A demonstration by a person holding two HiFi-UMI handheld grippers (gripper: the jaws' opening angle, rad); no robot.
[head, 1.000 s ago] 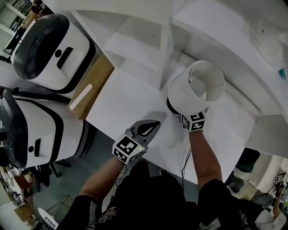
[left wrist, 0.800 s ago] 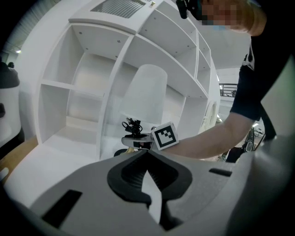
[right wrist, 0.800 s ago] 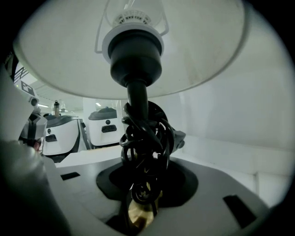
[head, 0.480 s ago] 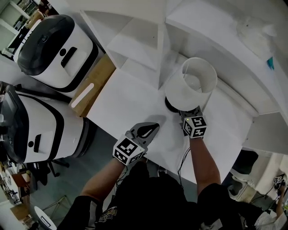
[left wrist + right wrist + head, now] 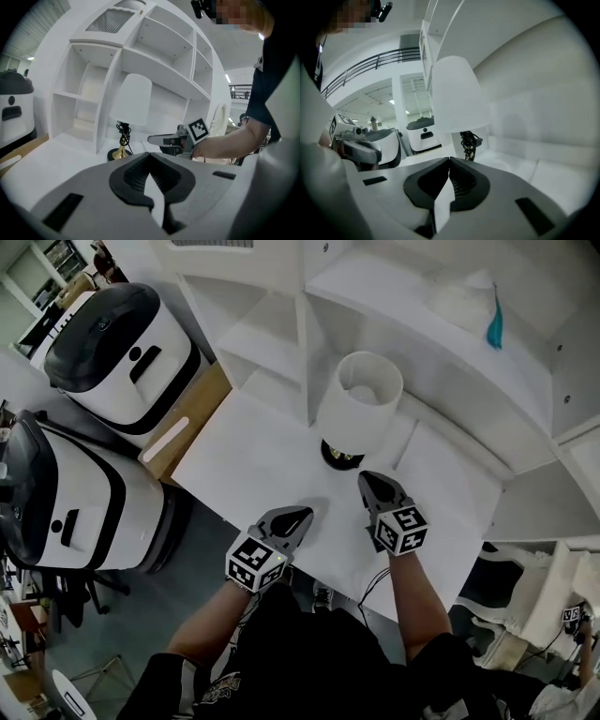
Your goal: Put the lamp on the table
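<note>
White-shaded, brass-stemmed lamp (image 5: 359, 404) is standing on the white desk (image 5: 253, 460); placing seems done. You are holding left hand-held gripper (image 5: 302, 516) and right hand-held gripper (image 5: 368, 482) pressed together, empty. Next probably calls for backing clear.

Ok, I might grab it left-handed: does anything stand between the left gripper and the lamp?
Nothing visible does: only bare table lies between the left gripper and the lamp.

The white table (image 5: 253, 451) was lit brightly and evenly from overhead; only faint, soft shadows were cast on it. The head view was rendered dimmer toward 7 o'clock. Both gripper views were bent by fisheye distortion and blackened at the corners.
</note>
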